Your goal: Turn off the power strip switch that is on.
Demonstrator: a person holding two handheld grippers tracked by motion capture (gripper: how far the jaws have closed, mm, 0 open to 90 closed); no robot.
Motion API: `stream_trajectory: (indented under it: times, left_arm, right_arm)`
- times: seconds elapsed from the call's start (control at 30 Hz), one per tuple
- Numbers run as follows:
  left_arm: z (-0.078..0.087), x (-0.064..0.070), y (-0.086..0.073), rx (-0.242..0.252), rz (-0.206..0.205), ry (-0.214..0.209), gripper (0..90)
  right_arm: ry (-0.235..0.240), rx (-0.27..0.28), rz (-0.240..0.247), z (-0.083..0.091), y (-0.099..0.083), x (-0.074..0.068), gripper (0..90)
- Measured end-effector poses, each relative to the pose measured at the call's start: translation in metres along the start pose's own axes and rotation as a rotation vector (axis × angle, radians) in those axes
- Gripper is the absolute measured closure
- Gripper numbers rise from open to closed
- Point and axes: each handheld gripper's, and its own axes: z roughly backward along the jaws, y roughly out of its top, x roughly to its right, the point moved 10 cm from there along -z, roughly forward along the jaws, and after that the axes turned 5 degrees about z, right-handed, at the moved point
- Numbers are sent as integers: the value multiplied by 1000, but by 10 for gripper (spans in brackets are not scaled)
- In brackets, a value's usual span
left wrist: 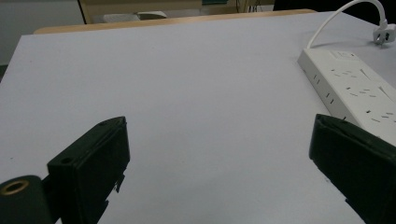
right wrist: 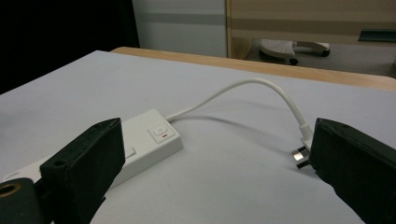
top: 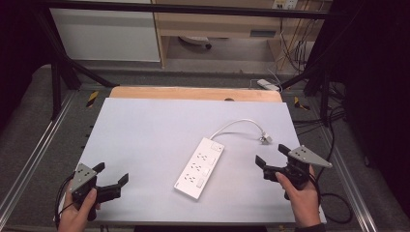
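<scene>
White power strip point(top: 199, 167) is lying mid-desk while the left gripper point(top: 112, 176) and right gripper point(top: 270, 157) are hovering wide open and empty, probably best approaching its plug point(top: 264, 138) squarely.

Left gripper point(top: 112, 174), right gripper point(top: 270, 154) agape.

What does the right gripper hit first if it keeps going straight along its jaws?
Probably nothing: the open right gripper aims between the power strip and the plug, over bare table; the arched cable lies farther ahead, depth unclear.
</scene>
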Motion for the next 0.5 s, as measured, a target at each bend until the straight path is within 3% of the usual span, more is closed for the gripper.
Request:
stream_trajectory:
  times: [0.5]
  left_arm:
    - [-1,1,-1,-7,-12,-1,50]
  right_arm:
    - [78,-17,61,-22,23,-27,39]
